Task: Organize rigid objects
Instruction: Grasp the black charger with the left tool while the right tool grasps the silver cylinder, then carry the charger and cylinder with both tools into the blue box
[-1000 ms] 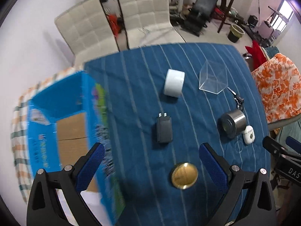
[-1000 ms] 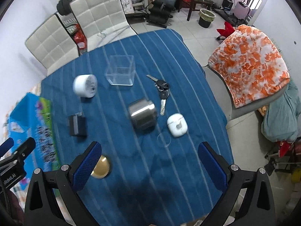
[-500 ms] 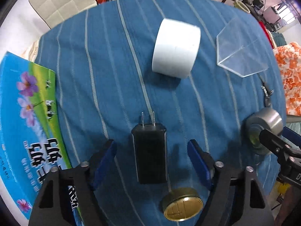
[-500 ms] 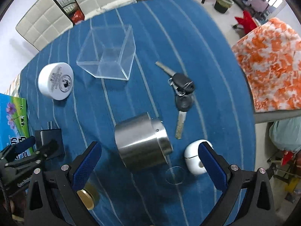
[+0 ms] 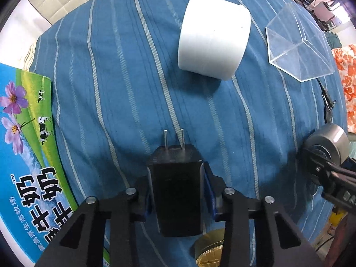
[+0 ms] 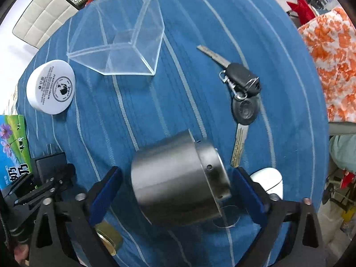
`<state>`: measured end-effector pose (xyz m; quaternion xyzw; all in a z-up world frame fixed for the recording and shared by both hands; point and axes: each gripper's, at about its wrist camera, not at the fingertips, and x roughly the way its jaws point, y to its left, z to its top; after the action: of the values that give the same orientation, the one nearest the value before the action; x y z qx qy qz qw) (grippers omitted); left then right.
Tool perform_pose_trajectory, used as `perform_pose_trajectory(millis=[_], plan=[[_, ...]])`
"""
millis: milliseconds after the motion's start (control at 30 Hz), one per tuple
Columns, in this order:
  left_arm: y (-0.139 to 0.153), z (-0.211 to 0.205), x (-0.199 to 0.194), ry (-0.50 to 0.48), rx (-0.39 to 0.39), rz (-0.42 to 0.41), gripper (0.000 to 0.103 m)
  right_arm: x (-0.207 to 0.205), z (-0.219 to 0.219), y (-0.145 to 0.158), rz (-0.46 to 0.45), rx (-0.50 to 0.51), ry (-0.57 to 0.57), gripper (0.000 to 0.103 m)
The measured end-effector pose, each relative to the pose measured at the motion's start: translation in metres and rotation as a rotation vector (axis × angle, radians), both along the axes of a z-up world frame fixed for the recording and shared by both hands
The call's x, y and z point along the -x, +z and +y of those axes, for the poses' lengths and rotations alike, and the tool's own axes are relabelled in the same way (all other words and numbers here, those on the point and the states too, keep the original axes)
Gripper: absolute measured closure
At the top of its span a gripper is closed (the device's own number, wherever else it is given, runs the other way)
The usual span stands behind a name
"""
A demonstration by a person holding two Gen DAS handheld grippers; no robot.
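My left gripper [image 5: 178, 191] is shut on a black plug adapter [image 5: 176, 184], prongs pointing away, on the blue striped cloth [image 5: 124, 93]. The adapter also shows in the right wrist view [image 6: 47, 162]. My right gripper [image 6: 175, 197] is open, its blue pads either side of a steel cylinder [image 6: 178, 184] lying on its side, with small gaps. A white round jar [image 5: 213, 35] lies ahead of the left gripper; it shows in the right wrist view too [image 6: 51, 86].
A clear plastic box [image 6: 118, 42] sits at the far side. Keys [image 6: 242, 95] lie right of the cylinder, a white earbud case [image 6: 269, 180] by the right finger. A gold tin [image 5: 209, 251] lies under the left gripper. A blue milk carton box [image 5: 24, 146] stands left.
My left gripper moved forward and closed on the plug adapter. My right gripper came down so that its open fingers straddle the steel cylinder.
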<state>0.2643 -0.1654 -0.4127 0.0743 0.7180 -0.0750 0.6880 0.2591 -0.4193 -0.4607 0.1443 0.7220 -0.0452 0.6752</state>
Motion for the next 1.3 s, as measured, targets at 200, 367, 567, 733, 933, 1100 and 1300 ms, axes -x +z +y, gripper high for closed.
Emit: perform_pose_trajectory(millis=[200, 367, 567, 733, 933, 1100, 1300], plan=[[0.006, 0.012, 0.003, 0.021, 0.013, -0.01, 0.074, -0.01, 0.0, -0.018, 0.012, 0.044, 0.019, 0.029], [0.01, 0.015, 0.02, 0.024, -0.002, -0.028, 0.074, -0.009, 0.004, -0.024, -0.014, 0.063, 0.022, 0.034], [0.019, 0.006, 0.041, 0.034, -0.022, -0.048, 0.075, -0.002, -0.007, -0.021, -0.027, 0.066, -0.016, 0.034], [0.024, 0.008, 0.05, 0.045, -0.034, -0.064, 0.075, 0.02, -0.002, -0.003, -0.029, 0.073, -0.02, 0.034], [0.035, 0.016, 0.066, 0.043, -0.042, -0.084, 0.075, 0.035, 0.018, 0.01, -0.052, 0.082, -0.022, 0.034], [0.057, 0.021, 0.076, 0.033, -0.033, -0.118, 0.075, 0.044, 0.021, 0.016, -0.07, 0.072, -0.023, 0.035], [0.09, 0.033, 0.084, 0.029, -0.002, -0.156, 0.075, 0.056, 0.027, 0.043, -0.099, 0.049, -0.031, 0.035]])
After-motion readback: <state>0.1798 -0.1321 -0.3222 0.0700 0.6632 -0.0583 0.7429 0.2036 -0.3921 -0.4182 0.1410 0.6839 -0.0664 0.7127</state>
